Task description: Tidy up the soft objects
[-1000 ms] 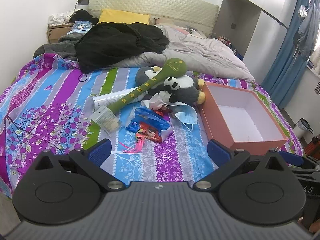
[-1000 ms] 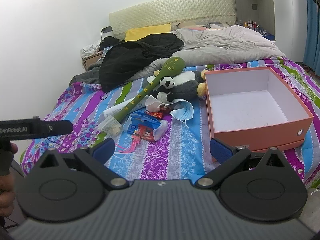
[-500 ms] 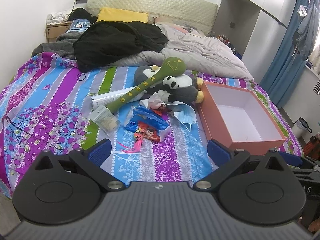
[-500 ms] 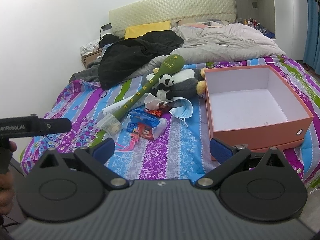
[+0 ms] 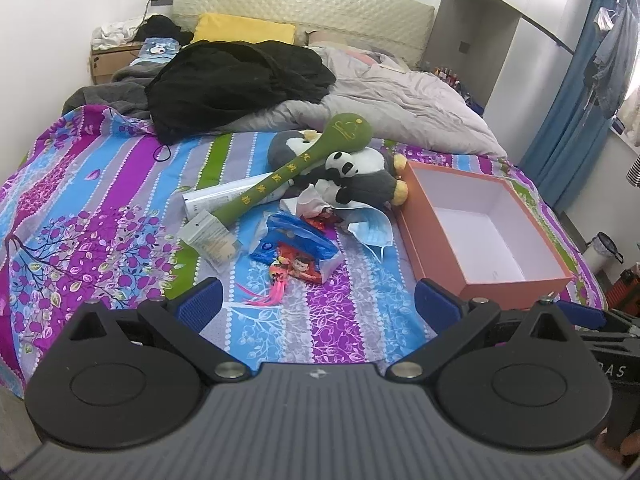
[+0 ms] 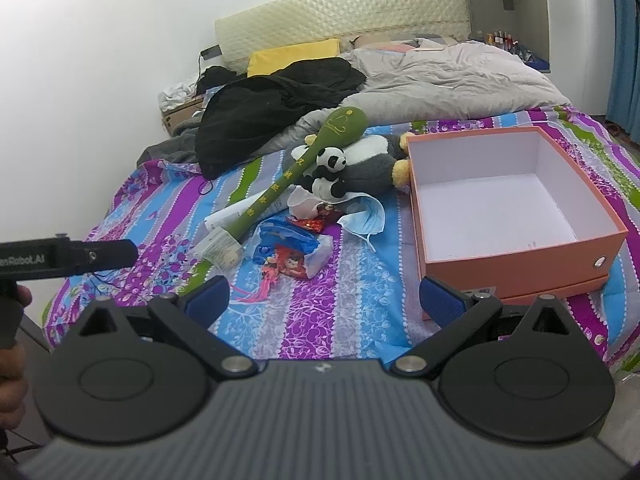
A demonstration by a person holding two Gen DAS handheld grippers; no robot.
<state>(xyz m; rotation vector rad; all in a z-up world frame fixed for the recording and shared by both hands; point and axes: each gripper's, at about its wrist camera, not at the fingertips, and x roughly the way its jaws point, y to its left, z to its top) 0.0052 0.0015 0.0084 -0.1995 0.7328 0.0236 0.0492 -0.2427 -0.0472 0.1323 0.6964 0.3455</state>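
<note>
Left gripper: jaws stood wide apart, nothing between them, hanging over the near edge of the bed.
Right gripper: jaws also spread, empty, low at the foot of the bed.
Change: over the last second both views had crept a touch closer to the pile; the toys sat slightly nearer and larger, but nothing on the bed had shifted.
Versus earlier: the left gripper's body poked a little further into my right view than a second ago; box and toys lay as before.
Meaning: I judged this was still the approach, with no grasp started and nothing sorted yet.
Panda: ahead of my left gripper, slightly right of centre, lying on the penguin.
Penguin: grey plush just behind the panda, its yellow feet touching the box wall.
Mallet: green soft stick, slanting from far right to near left across the pile, its head resting by the penguin.
Box: orange, open, nothing inside; ahead and right of both grippers, just beside the toys.
Clutter: wrappers, a mask and a packet lay nearer me than the plush, between my fingers' line and the toys.
Next: I reckoned the panda, on top and nearest the box, was the easy first pick.
</note>
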